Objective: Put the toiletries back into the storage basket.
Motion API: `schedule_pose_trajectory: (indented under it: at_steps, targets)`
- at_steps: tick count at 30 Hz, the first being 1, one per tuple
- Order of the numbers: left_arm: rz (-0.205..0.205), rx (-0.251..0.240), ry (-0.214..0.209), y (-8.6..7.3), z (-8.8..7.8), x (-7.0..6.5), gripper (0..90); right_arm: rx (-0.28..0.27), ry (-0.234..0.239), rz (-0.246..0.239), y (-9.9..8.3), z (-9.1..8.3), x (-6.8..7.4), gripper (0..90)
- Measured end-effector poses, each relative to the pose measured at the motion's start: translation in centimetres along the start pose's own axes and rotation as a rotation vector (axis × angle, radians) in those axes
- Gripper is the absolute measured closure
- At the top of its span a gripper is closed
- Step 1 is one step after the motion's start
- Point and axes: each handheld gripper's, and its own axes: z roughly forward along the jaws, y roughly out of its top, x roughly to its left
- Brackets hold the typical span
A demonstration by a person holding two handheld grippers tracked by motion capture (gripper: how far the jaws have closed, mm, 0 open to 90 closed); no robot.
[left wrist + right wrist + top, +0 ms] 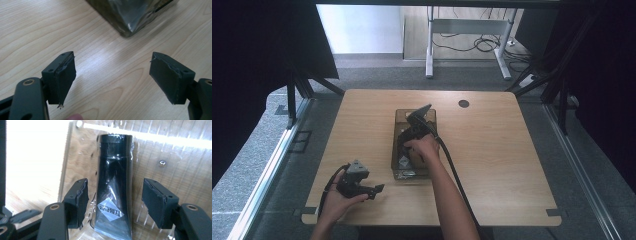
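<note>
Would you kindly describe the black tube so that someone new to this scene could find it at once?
Start at the wooden table and find the clear box near its middle. Inside, on the box floor, lies the black tube, between the open fingers of the right gripper. A white diamond-shaped label near its flat crimped end sets it apart.

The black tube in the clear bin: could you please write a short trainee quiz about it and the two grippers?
1. True or false: the right gripper is shut on the tube.
2. Which gripper is over the bin: A left, B right?
3. Fill in: the left gripper is ___, over bare table.

Key: 1 false, its jaws are apart either side of the tube; 2 B; 3 open.
</note>
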Motion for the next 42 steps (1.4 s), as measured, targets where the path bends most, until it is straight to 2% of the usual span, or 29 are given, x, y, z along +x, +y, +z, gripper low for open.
schedule_pose_trajectory:
  at_steps: [3,5,8,13,17,18,21,29,33,39,42]
  targets:
    - [0.000,-0.004,0.008,0.0,-0.1,-0.1,21.5,-0.016,0.016,-0.039,-0.2,-0.7,0.1,38.2]
    - [-0.002,-0.006,0.008,0.0,-0.3,-0.1,21.5,-0.032,0.008,-0.077,-0.4,-1.3,0.2,38.0]
    - [0.006,-0.002,0.012,0.1,-0.3,0.0,21.5,-0.059,-0.002,-0.167,-1.0,-2.1,0.4,37.5]
    - [0.014,-0.004,0.020,0.1,-0.5,0.0,21.5,-0.096,0.027,-0.307,-2.5,-3.6,0.2,37.1]
    - [0.013,-0.001,0.022,0.0,-0.4,0.0,21.6,-0.145,0.059,-0.412,-4.4,-5.3,-0.7,37.3]
    - [0.012,-0.001,0.021,0.0,-0.5,0.0,21.5,-0.155,0.063,-0.423,-4.8,-5.6,-0.9,37.4]
    - [0.016,-0.002,0.021,0.1,-0.5,0.0,21.5,-0.206,0.069,-0.484,-6.4,-6.7,-2.4,37.7]
    - [0.015,-0.006,0.027,0.0,-0.7,0.0,21.6,-0.339,0.075,-0.501,-10.7,-8.9,-7.9,37.5]
    - [0.010,-0.004,0.036,0.0,-0.7,0.1,21.6,-0.383,0.073,-0.482,-12.9,-9.5,-10.6,37.4]
    - [0.006,0.003,0.049,0.0,-0.6,0.2,21.5,-0.467,0.028,-0.481,-15.4,-9.6,-13.6,38.0]
    - [0.006,0.006,0.056,-0.1,-0.7,0.3,21.5,-0.496,0.017,-0.481,-16.2,-8.9,-14.2,38.1]
